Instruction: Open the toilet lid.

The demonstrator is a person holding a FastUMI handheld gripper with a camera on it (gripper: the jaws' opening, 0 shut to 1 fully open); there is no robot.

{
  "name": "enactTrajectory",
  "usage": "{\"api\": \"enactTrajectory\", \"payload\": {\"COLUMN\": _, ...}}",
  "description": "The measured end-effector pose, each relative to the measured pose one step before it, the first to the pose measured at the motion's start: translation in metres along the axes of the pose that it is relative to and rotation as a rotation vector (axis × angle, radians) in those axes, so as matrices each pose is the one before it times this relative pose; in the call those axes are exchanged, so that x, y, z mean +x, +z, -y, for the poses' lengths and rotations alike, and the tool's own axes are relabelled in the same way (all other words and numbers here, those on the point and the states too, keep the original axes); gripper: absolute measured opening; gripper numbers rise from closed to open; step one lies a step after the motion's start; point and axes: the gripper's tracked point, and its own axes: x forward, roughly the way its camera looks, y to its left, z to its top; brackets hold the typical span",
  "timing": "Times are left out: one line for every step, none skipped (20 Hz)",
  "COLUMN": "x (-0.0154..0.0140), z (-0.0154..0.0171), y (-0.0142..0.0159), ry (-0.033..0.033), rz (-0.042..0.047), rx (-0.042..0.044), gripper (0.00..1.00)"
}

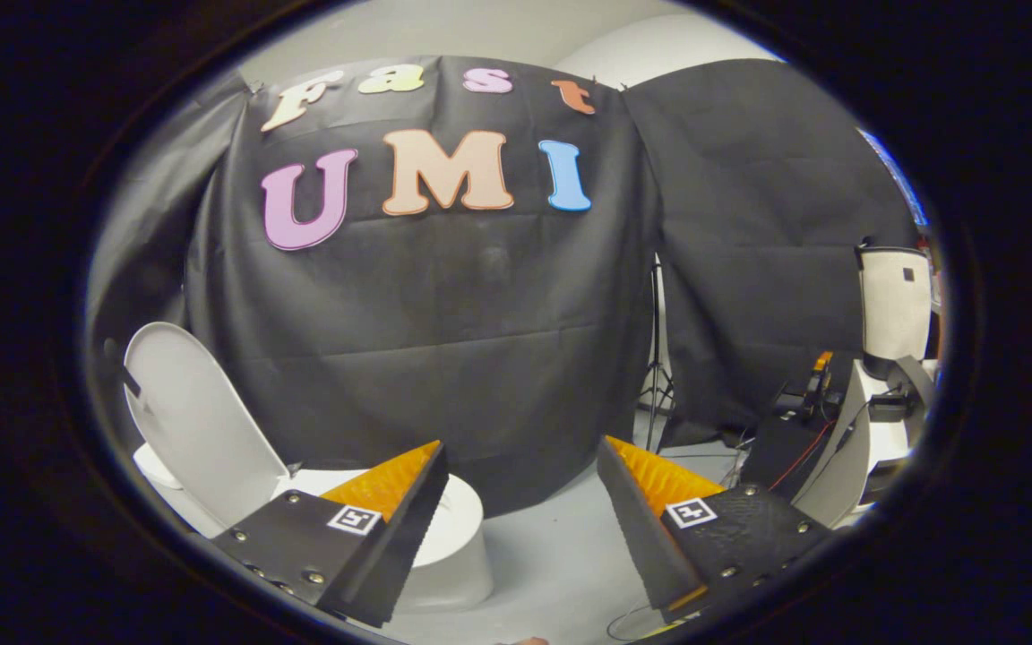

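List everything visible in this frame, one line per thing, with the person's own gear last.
lid: 1, white, raised upright, left of the tongs, against the cloth
toilet: 1, white, on the floor behind the left finger
cloth: black panels hung as the booth wall, beyond the tongs
floor: grey, showing between the fingers
tripod: 1, dark, thin legs in the gap between cloth panels
gear pile: black boxes with red and black cables, right of the right finger
white unit: 1, white with a dark base, far right; what it is cannot be told
tongs: 1, fingers wide apart, holding nothing, lid off to their left
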Motion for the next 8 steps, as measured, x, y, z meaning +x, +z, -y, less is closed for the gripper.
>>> {"api": "enactTrajectory", "payload": {"x": -0.00061, "z": -0.00012, "y": 0.00068, "ry": -0.00014, "rz": 0.00072, "rx": 0.00307, "gripper": 1.00}}
{"api": "enactTrajectory", "payload": {"x": 0.00001, "z": 0.00065, "y": -0.00039, "ry": -0.00041, "rz": 0.00066, "rx": 0.00232, "gripper": 1.00}}
{"api": "enactTrajectory", "payload": {"x": -0.00016, "z": 0.00076, "y": 0.00040, "ry": -0.00223, "rz": -0.00048, "rx": 0.00095, "gripper": 1.00}}
{"api": "enactTrajectory", "payload": {"x": -0.00018, "z": 0.00173, "y": -0.00120, "ry": -0.00330, "rz": -0.00108, "rx": 0.00156, "gripper": 1.00}}
{"api": "enactTrajectory", "payload": {"x": -0.00043, "z": 0.00119, "y": -0.00068, "ry": -0.00188, "rz": -0.00104, "rx": 0.00259, "gripper": 1.00}}
{"api": "enactTrajectory", "payload": {"x": 0.00036, "z": 0.00060, "y": 0.00058, "ry": -0.00119, "rz": -0.00106, "rx": 0.00306, "gripper": 1.00}}
{"api": "enactTrajectory", "payload": {"x": 0.00010, "z": 0.00026, "y": -0.00016, "ry": -0.00076, "rz": -0.00194, "rx": 0.00167, "gripper": 1.00}}
{"api": "enactTrajectory", "payload": {"x": -0.00016, "z": 0.00042, "y": -0.00080, "ry": -0.00047, "rz": -0.00161, "rx": 0.00037, "gripper": 1.00}}
